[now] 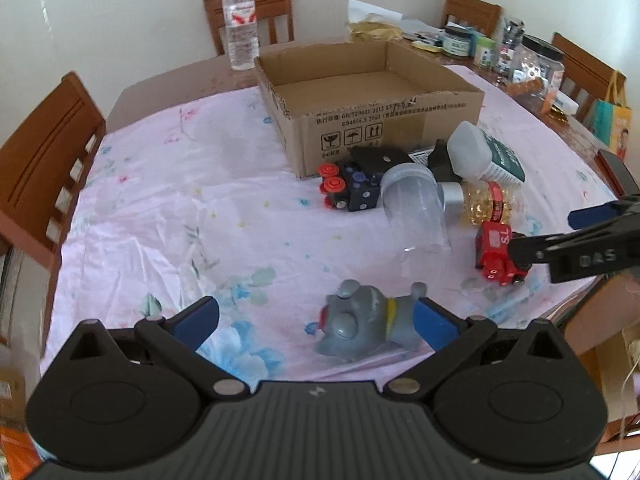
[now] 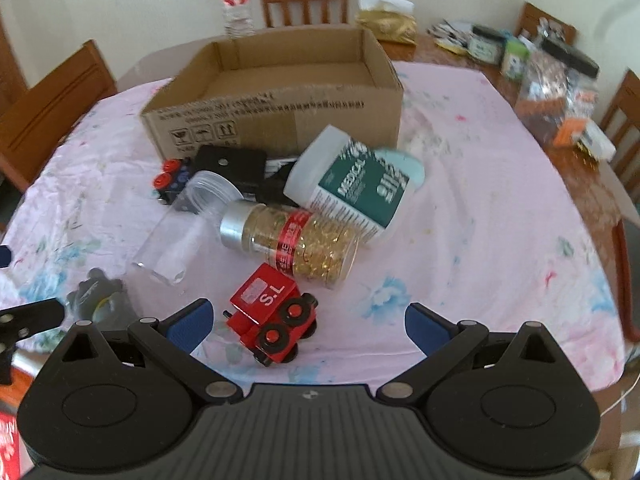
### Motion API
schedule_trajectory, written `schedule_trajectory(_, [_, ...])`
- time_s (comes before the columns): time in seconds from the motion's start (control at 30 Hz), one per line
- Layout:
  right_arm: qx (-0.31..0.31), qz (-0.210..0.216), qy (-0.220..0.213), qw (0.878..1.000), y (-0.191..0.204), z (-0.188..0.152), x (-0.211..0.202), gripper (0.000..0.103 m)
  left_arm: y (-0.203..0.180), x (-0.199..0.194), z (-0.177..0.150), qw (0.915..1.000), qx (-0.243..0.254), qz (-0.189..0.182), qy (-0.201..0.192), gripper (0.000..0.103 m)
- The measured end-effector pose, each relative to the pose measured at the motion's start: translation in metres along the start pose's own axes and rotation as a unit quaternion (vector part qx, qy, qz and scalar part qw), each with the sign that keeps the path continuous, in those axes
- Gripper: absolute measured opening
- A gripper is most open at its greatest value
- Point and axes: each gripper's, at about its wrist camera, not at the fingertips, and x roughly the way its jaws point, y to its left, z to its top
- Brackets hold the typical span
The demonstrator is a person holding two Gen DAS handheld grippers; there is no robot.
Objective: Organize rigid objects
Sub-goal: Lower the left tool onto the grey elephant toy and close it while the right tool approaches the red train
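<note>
Risk first, left side: left gripper [image 1: 316, 320] is spread wide with the grey elephant figure [image 1: 360, 326] lying between the pads, hard against the right pad and well off the left one. Closing like that would probably shove the toy sideways before it bites; rounded, glossy moulded body, so it could squirt out. Floral tablecloth [image 1: 160, 208] is thin, wrinkled fabric and may bunch under a low finger.

Middle: clear plastic jar [image 1: 414, 208] lies on its side, smooth cylinder, touching the black-and-red toy block [image 1: 352, 188]. Likely rolls if nudged. Capsule bottle [image 2: 292, 240] with silver cap is also lying flat, with the white medical bottle [image 2: 352, 184] propped across the pile, so pulling one piece could shift the rest.

Right: right gripper [image 2: 308, 324] also gapes, holding nothing, with the red toy train [image 2: 272, 316] between its pads, nearer the left one. Boxy body, but it sits skewed on its wheels and may roll.

Cardboard box [image 1: 360, 92], stiff corrugated walls, stands open behind the pile; no items visible inside.
</note>
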Motion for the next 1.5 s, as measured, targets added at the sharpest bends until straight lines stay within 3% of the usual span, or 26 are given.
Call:
schedule_trajectory(0.2, [0.026, -0.024, 0.002, 0.999, 0.014, -0.003, 0.026, 0.103, 0.012, 0.001, 0.003, 0.9997, 0.024, -0.003, -0.007, 0.102])
schedule_trajectory(0.57, [0.015, -0.067, 0.004, 0.998, 0.016, -0.010, 0.046, 0.103, 0.010, 0.011, -0.002, 0.9997, 0.019, -0.013, 0.011, 0.102])
schedule_trajectory(1.0, [-0.041, -0.037, 0.021, 0.998, -0.037, -0.022, 0.031, 0.103, -0.023, 0.012, -0.007, 0.9997, 0.006, -0.001, 0.022, 0.102])
schedule_trajectory(1.27, [-0.044, -0.058, 0.027, 0.997, -0.073, -0.018, 0.027, 0.103, -0.037, 0.012, -0.010, 0.9993, -0.012, 0.018, 0.030, 0.102])
schedule_trajectory(1.33, [-0.041, -0.058, 0.030, 0.997, -0.074, -0.018, 0.025, 0.103, -0.039, 0.013, -0.011, 0.9992, -0.013, 0.021, 0.032, 0.102])
schedule_trajectory(1.5, [-0.050, -0.012, 0.022, 0.998, -0.053, -0.023, 0.019, 0.103, -0.040, 0.019, -0.014, 0.9988, -0.014, 0.027, 0.037, 0.102])
